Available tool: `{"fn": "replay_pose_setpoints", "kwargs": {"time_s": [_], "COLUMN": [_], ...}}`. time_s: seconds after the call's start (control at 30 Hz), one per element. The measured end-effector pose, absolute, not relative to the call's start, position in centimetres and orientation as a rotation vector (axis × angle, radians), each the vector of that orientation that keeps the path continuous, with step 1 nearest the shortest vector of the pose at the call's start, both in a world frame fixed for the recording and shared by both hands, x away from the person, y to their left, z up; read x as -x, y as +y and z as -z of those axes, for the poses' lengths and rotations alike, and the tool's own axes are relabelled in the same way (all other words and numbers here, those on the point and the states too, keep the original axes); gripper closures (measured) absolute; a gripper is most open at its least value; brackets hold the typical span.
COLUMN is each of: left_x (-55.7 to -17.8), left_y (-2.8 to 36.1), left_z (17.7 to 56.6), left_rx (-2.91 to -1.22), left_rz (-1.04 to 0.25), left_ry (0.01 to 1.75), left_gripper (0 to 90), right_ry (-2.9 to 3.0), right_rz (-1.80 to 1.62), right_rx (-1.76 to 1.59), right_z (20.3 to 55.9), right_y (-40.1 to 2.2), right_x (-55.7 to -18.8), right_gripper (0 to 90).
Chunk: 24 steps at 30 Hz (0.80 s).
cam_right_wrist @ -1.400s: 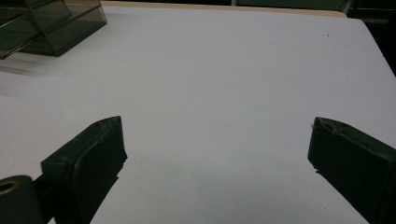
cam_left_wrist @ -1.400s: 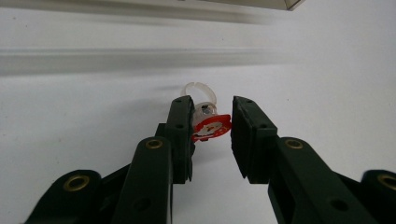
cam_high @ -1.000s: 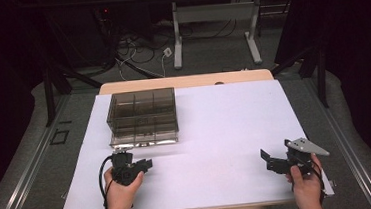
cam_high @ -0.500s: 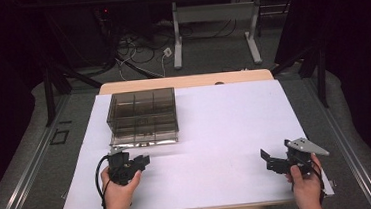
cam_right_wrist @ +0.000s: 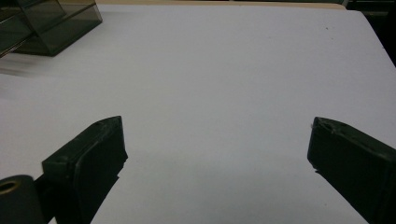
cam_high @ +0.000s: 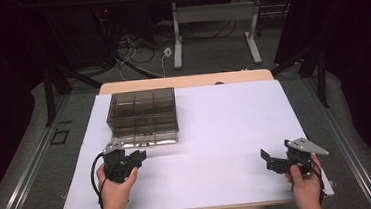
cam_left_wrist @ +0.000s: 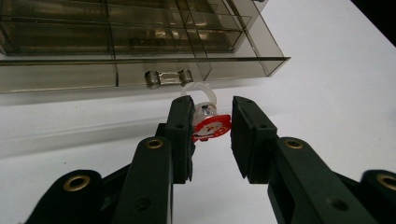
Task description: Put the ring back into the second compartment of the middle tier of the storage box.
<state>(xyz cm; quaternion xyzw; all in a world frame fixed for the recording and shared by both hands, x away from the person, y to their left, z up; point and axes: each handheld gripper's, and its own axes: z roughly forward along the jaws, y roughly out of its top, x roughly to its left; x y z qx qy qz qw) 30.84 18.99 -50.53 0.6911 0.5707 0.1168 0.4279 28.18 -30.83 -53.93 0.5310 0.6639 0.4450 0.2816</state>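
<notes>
As the high view shows it: the left gripper [cam_high: 138, 157] has moved a little closer to the front of the smoky plastic box [cam_high: 141, 113] than it was a second ago, while the right gripper [cam_high: 268, 160] has kept its place near the right edge of the white table [cam_high: 225, 126].
Meaning of the change: I judge that the small thing in the left jaws is being brought to the box, to be put inside; the step is not yet done.
Left gripper view, jaws: the left gripper [cam_left_wrist: 212, 101] is closed on a small red Santa ring [cam_left_wrist: 211, 127], which sits between the two pads near their tips.
Left gripper view, place of the ring: its clear loop points at the box [cam_left_wrist: 140, 37], just before the metal handle [cam_left_wrist: 168, 78] and not yet touching it.
Right gripper view, jaws: the right gripper [cam_right_wrist: 217, 126] stands wide open with nothing between the jaws, over bare table [cam_right_wrist: 224, 70].
Right gripper view, box: a corner of the box [cam_right_wrist: 56, 23] is far off at the upper left.
</notes>
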Motion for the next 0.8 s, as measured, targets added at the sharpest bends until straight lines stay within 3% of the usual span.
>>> {"fn": "replay_pose_setpoints", "kwargs": {"time_s": [0.8], "left_x": [-32.9], "left_y": [18.9], "left_z": [48.6], "left_rx": [-1.713], "left_rz": [-0.325], "left_ry": [1.416], "left_gripper": [69.3], "right_ry": [1.77], "right_rz": [-1.194], "right_rx": [-1.425], "right_z": [54.0], "right_y": [-30.9], "right_x": [-28.2], "right_gripper": [3.9]}}
